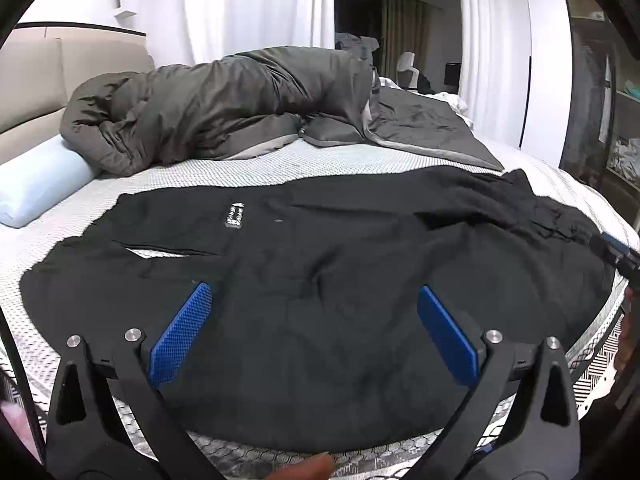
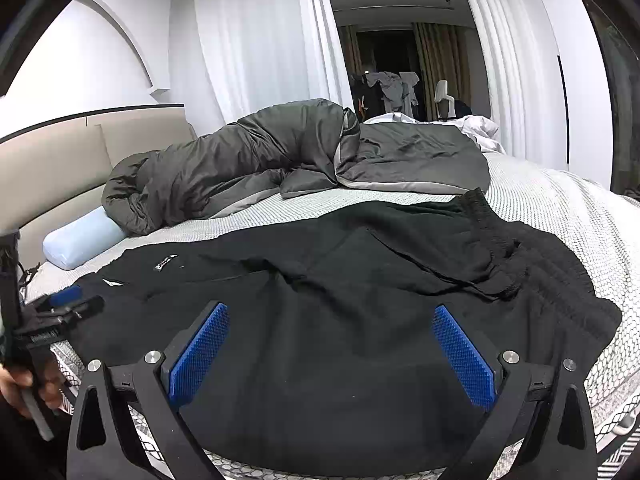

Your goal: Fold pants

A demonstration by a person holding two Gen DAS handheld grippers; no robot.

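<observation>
Pants (image 1: 320, 280) lie spread across the near half of the mattress (image 1: 260, 168), black, long axis running 9 to 3 o'clock. Waistband (image 2: 492, 232) sits bunched at 2 o'clock in the right wrist view; a small white label (image 1: 235, 216) shows at 11 o'clock in the left wrist view. Cloth is wrinkled through the middle and looks at most partly folded.

Left gripper (image 1: 314, 320): fingers spread wide, nothing between the blue pads (image 1: 180, 336), poised over the near edge of the fabric. Whether it touches the cloth cannot be told.
Right gripper (image 2: 332, 352): likewise wide apart and empty, over the near hem toward the waist end.

Grey duvet (image 1: 224, 108) and pale blue pillow (image 1: 40, 184) sit at 10–12 o'clock, well apart from the garment.

Judgement: pre-grasp stage of a fold. Next move likely calls for both tools to drop onto the near edge, pinch a single layer each, then carry it toward 12 o'clock evenly so the bunched waist does not drag.
</observation>
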